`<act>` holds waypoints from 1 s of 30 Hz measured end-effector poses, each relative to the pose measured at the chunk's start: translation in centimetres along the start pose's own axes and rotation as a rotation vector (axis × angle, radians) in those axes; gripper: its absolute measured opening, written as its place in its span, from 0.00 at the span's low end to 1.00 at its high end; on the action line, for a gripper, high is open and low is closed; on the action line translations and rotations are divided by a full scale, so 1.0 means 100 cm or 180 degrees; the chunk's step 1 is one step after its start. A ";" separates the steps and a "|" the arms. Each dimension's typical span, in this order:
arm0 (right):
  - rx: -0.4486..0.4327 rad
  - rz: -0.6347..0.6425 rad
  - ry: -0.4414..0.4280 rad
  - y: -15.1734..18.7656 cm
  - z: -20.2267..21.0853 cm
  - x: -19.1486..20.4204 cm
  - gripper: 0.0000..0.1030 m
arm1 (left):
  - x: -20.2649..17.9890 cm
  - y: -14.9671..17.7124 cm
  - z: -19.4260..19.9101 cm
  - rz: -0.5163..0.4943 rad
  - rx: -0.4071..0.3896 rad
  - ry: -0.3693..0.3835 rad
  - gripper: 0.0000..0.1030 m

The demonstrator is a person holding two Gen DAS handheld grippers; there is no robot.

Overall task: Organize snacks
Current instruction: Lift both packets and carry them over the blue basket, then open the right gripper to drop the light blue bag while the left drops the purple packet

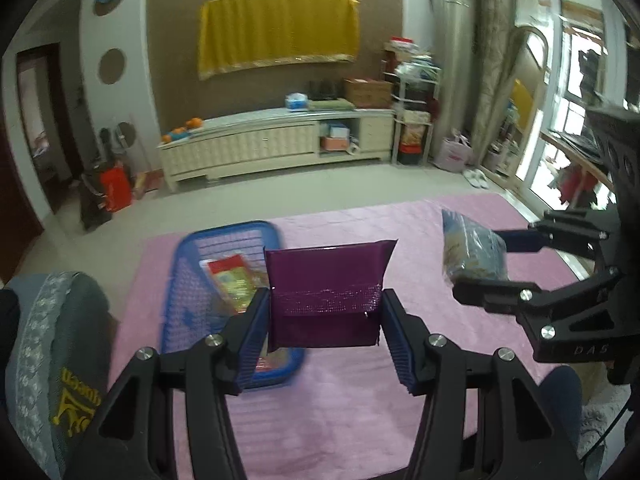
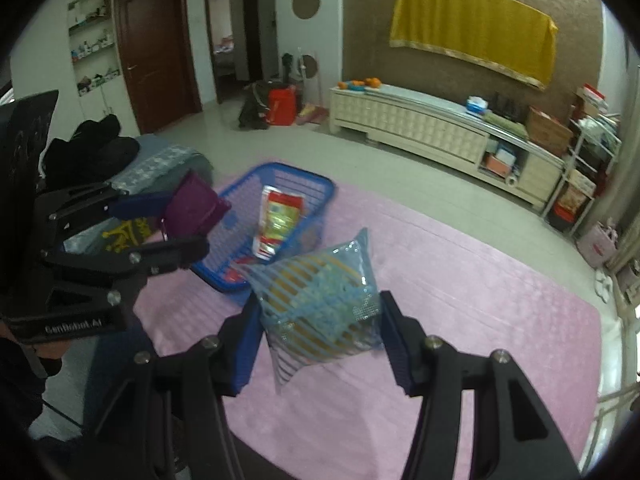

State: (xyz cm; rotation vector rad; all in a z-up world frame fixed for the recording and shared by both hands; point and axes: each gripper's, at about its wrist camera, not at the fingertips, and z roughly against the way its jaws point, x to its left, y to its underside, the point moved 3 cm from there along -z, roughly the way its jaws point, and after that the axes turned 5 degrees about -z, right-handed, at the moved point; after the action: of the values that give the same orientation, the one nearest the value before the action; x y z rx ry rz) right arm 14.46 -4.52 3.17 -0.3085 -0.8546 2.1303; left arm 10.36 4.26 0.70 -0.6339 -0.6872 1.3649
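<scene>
Only right view shows doors (image 2: 154, 48).

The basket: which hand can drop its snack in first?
Left, probably. The left gripper holds the purple packet right beside the blue basket, partly over it. The right gripper holds the striped bag farther off, above the pink cloth.

Beyond our tongs we see a pale tiled floor (image 1: 360, 184) and a long cream cabinet (image 1: 276, 142) against a brown wall (image 1: 176, 40) – a yellow cloth (image 1: 276, 36) hangs above it – with bright windows (image 1: 576, 92) off to the right
</scene>
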 end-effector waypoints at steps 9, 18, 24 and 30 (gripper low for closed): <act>0.0107 0.0213 -0.0297 -0.031 -0.053 0.066 0.58 | 0.083 0.028 0.006 0.0288 0.0145 -0.0315 0.51; 0.0432 0.0321 -0.0425 -0.039 -0.121 0.105 0.58 | 0.141 0.056 -0.014 0.0573 0.0275 -0.0325 0.51; 0.0769 0.0361 -0.0423 -0.038 -0.172 0.120 0.58 | 0.167 0.067 -0.027 0.0591 0.0324 -0.0403 0.51; 0.1106 0.0382 -0.0464 -0.028 -0.216 0.130 0.58 | 0.178 0.079 -0.042 0.0697 0.0379 -0.0332 0.51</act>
State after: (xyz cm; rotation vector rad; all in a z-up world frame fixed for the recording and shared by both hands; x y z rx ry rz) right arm 17.96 16.81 -10.10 -0.0249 -0.5410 2.3877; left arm 9.72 22.76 -6.76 -0.5576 -0.6277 1.6388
